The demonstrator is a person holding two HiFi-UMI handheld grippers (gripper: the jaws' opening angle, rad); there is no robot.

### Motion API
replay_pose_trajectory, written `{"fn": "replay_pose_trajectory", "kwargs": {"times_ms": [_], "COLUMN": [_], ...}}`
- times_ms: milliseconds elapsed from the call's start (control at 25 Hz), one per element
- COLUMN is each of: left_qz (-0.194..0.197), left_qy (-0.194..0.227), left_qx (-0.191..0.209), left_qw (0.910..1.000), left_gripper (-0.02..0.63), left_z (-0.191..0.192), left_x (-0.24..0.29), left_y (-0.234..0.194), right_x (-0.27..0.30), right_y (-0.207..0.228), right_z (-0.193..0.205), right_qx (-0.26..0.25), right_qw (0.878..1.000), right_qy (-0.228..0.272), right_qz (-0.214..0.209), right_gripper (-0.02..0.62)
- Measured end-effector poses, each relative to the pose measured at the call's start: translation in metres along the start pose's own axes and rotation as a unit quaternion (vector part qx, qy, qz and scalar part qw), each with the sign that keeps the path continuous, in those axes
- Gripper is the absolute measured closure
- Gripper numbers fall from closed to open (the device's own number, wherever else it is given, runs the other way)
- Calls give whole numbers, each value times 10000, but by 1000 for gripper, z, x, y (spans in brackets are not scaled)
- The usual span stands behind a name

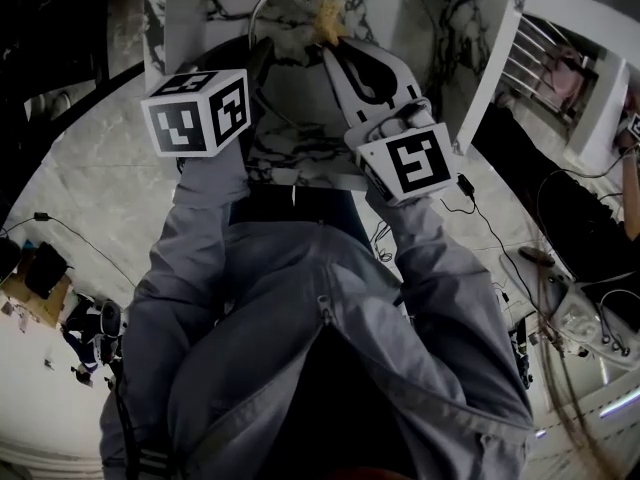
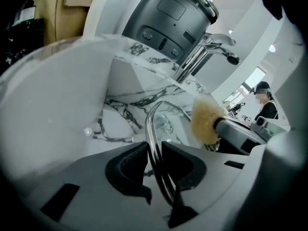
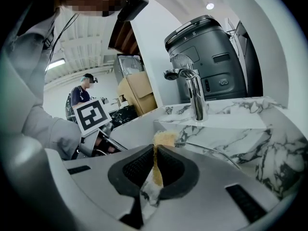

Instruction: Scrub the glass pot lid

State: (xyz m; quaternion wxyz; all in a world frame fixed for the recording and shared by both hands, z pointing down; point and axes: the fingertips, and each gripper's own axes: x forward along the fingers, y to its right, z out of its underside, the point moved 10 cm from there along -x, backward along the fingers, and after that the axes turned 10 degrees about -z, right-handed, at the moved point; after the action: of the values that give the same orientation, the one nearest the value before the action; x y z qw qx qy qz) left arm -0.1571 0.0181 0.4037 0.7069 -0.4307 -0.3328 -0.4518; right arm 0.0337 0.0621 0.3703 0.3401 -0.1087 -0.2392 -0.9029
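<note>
Over white marble-veined sink [image 1: 300, 153], head view: clear round glass pot lid [image 1: 258, 8] shows only as thin rim arc; jaw grip unreadable. Left gripper view: left gripper [image 2: 155, 150] jaws pinch lid's rim. Right gripper view: right gripper [image 3: 155, 160] jaws clamped on yellow sponge [image 3: 163, 139] at lid's edge.

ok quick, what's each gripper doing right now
Left gripper: shut on the glass pot lid, at its rim.
Right gripper: shut on the sponge.

White marble counter [image 3: 240, 110], dark veins. Chrome faucet [image 3: 195, 97] stands on it just ahead of the right gripper [image 3: 155, 163]. Grey appliance [image 3: 211, 52] sits beyond the faucet.
</note>
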Motion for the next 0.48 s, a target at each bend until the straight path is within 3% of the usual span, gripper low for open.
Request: {"fn": "replay_pose_trajectory", "kwargs": {"times_ms": [280, 480], "left_qz": [-116, -143], "left_qy": [702, 760], "left_qx": [592, 414], "left_qw": [9957, 9961], "left_gripper": [523, 523], "left_z": [-3, -4], "left_x": [-25, -37], "left_y": [24, 24], "right_x": [-9, -18], "right_y": [-3, -7], "right_z": [-7, -13], "right_qx": [-72, -233], "right_qw": [10000, 9997], "right_qy": [13, 18], "right_qz": [68, 114], "right_gripper": [552, 552]}}
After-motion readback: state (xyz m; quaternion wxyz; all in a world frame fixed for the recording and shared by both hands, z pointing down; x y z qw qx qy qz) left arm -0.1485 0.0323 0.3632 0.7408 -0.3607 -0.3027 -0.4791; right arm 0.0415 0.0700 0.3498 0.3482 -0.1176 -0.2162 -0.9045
